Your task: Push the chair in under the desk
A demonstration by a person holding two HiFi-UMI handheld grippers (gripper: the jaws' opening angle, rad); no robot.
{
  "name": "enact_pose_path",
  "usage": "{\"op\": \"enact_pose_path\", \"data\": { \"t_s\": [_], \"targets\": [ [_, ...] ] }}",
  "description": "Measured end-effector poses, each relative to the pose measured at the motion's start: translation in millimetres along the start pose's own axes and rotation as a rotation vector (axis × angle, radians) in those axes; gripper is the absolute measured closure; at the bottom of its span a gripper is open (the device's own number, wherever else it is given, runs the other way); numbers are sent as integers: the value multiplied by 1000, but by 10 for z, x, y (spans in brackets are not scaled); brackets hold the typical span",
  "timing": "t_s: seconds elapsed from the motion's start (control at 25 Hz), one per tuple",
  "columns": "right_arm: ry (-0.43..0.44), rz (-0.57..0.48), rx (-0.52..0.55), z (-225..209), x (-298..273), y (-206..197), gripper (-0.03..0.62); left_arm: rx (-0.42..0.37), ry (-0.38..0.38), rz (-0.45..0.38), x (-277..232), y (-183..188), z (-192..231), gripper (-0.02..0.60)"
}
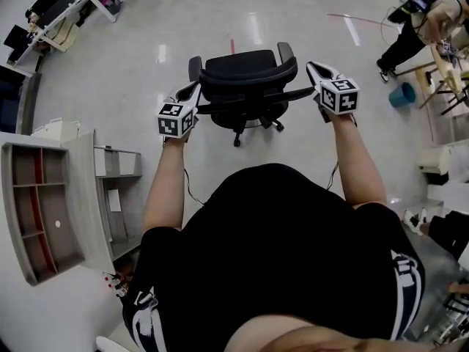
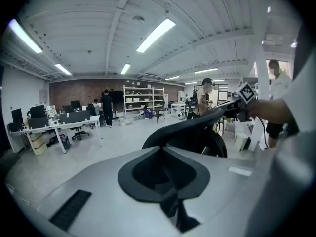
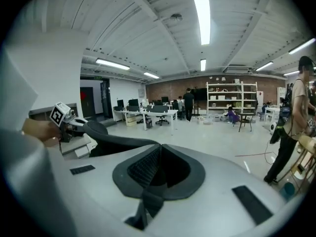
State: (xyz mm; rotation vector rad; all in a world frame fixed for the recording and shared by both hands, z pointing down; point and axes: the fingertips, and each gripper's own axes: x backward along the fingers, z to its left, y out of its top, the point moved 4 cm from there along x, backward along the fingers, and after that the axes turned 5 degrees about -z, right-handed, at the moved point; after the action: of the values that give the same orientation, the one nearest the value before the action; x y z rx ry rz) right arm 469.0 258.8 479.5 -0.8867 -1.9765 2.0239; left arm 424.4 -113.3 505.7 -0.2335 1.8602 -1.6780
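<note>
A black office chair (image 1: 245, 86) stands on the open floor in front of me, its back toward me. My left gripper (image 1: 193, 89) is at the left end of the backrest and my right gripper (image 1: 313, 67) at the right end. Both have their jaws shut with nothing between them. Whether they touch the chair I cannot tell. In the left gripper view the curved top of the backrest (image 2: 197, 125) runs just beyond the left gripper (image 2: 160, 148), with the right gripper's marker cube (image 2: 246, 93) behind it. The right gripper (image 3: 159, 145) sees the backrest (image 3: 106, 139) at its left.
A grey shelf unit (image 1: 37, 211) and a white desk top (image 1: 29, 141) with a drawer cabinet (image 1: 117, 163) lie at my left. A person (image 1: 410, 28) and a teal bucket (image 1: 401, 94) are at the far right. More desks (image 1: 66, 9) stand far left.
</note>
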Motion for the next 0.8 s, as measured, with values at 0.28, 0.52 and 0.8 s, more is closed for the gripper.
{"op": "enact_pose_path", "data": {
  "t_s": [0.28, 0.52, 0.8],
  "targets": [
    [75, 161, 96, 14, -90, -403, 532, -71, -55, 108, -58, -235, -17, 560],
    [202, 258, 214, 185, -148, -669, 498, -171, -139, 201, -101, -442, -146, 537],
    [332, 345, 369, 395, -185, -905, 423, -340, -271, 335, -203, -748, -325, 439]
  ]
}}
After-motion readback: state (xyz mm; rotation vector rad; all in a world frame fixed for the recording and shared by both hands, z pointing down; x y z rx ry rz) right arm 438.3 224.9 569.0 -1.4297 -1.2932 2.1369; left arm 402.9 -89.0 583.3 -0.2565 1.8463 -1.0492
